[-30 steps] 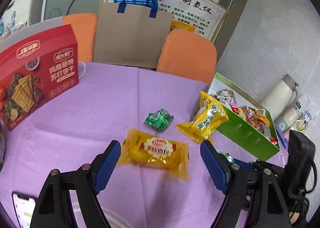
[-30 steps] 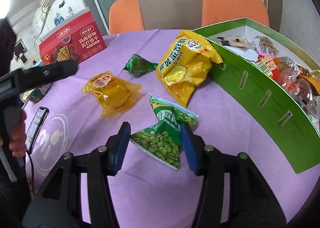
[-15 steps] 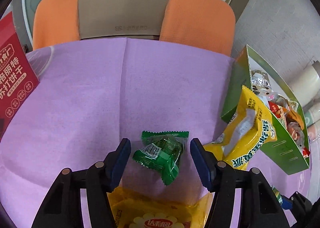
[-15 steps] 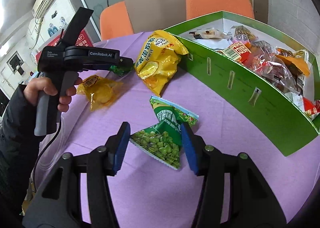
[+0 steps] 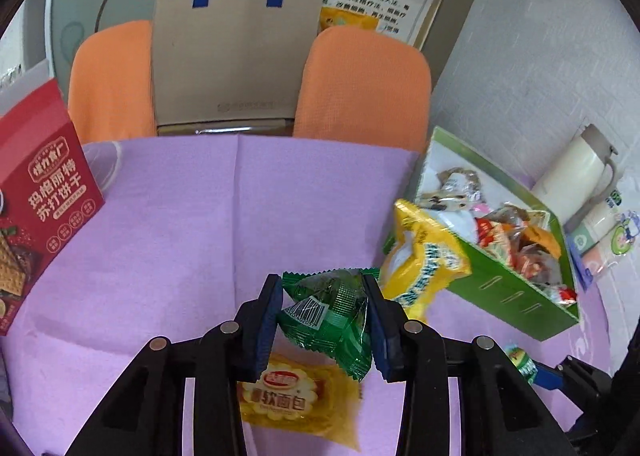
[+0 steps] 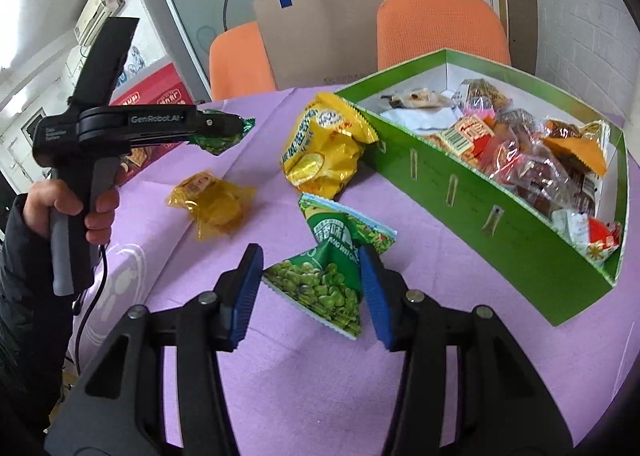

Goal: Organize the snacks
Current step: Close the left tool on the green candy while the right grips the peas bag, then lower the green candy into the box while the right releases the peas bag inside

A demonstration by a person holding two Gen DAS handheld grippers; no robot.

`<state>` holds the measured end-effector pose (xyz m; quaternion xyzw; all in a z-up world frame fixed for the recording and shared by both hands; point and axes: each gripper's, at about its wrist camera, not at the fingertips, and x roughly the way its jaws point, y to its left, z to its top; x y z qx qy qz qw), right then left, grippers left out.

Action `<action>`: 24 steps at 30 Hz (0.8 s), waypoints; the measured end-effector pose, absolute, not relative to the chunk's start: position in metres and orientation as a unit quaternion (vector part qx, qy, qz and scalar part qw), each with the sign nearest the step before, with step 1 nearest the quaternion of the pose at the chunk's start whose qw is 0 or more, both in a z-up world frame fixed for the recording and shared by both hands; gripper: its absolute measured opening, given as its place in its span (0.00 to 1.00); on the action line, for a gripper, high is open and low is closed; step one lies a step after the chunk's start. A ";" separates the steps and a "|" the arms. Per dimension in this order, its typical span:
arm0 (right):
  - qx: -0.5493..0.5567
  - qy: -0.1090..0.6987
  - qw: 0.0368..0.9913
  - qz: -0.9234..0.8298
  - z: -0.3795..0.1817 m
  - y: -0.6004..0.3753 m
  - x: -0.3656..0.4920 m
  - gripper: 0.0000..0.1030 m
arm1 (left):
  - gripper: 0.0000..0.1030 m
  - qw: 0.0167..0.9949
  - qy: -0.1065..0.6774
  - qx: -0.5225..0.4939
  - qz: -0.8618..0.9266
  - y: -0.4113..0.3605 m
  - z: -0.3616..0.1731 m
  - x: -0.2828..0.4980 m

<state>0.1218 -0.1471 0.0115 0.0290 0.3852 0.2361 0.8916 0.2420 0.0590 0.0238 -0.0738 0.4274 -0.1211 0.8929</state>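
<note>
While the left gripper (image 5: 325, 310) clamps a green candy packet (image 5: 329, 316) above the table, the right gripper (image 6: 310, 288) stands open around a pea packet (image 6: 332, 276). Nearby, a green box (image 6: 500, 216) holds many wrapped snacks.

Purple cloth (image 5: 168, 224) is sitting wide open on the left; the yellow chip bag (image 6: 320, 148) is leaning on the green box (image 6: 480, 212), blocking its near wall.
</note>
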 end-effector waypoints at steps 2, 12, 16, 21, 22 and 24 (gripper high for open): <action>0.034 0.367 0.900 0.233 0.025 -0.154 0.119 0.49 | 0.39 0.898 0.409 -0.073 -0.143 0.049 0.042 0.232; 0.027 0.299 0.941 0.156 0.070 -0.209 0.121 0.50 | 0.39 0.897 0.364 -0.058 -0.243 -0.031 0.095 0.215; 0.033 0.287 0.951 0.110 0.073 -0.237 0.129 0.50 | 0.39 0.893 0.366 -0.060 -0.257 -0.056 0.095 0.227; 0.048 0.288 0.954 0.075 0.066 -0.265 0.142 0.50 | 0.39 0.884 0.378 -0.069 -0.267 -0.083 0.082 0.243; 0.048 0.288 0.954 0.069 0.064 -0.270 0.144 0.50 | 0.39 0.883 0.380 -0.068 -0.268 -0.089 0.079 0.247; 0.048 0.287 0.955 0.063 0.062 -0.275 0.150 0.50 | 0.39 0.882 0.382 -0.067 -0.270 -0.099 0.074 0.254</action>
